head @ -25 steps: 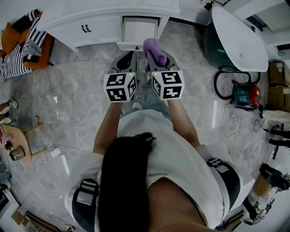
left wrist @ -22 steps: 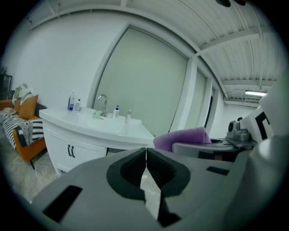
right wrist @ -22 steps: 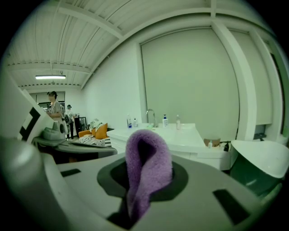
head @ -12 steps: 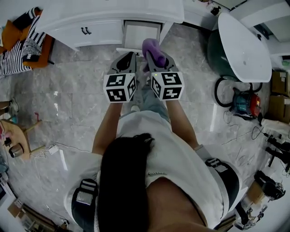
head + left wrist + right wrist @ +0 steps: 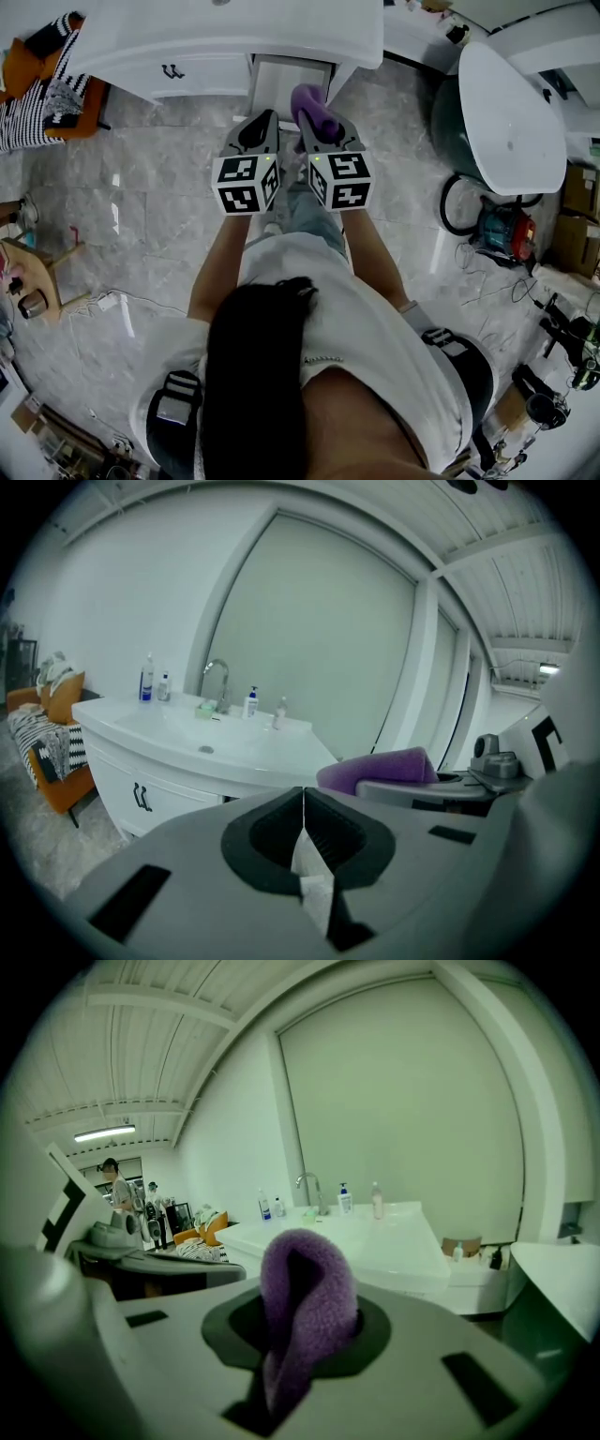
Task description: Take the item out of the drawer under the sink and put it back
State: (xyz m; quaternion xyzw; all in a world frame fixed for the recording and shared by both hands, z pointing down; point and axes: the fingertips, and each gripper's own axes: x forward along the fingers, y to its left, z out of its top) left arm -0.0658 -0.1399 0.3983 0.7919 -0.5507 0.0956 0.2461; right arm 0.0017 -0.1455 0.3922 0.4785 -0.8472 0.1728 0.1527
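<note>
A folded purple cloth (image 5: 313,111) (image 5: 305,1312) is pinched in my right gripper (image 5: 319,127) (image 5: 302,1335), which is shut on it and held above the floor in front of the vanity. The white drawer (image 5: 289,77) under the sink counter (image 5: 225,33) stands pulled out, just beyond the cloth. My left gripper (image 5: 255,131) (image 5: 302,841) hovers beside the right one, shut with nothing between its jaws. In the left gripper view the purple cloth (image 5: 380,766) shows to the right.
A white bathtub (image 5: 511,103) stands at the right, with a vacuum and hose (image 5: 497,220) on the floor beside it. An orange seat with a striped cloth (image 5: 42,103) is at the left. Bottles and a tap (image 5: 216,686) stand on the counter. Marble floor surrounds me.
Both grippers and the cloth have moved a little forward, closer to the open drawer. The grip on the cloth is unchanged.
</note>
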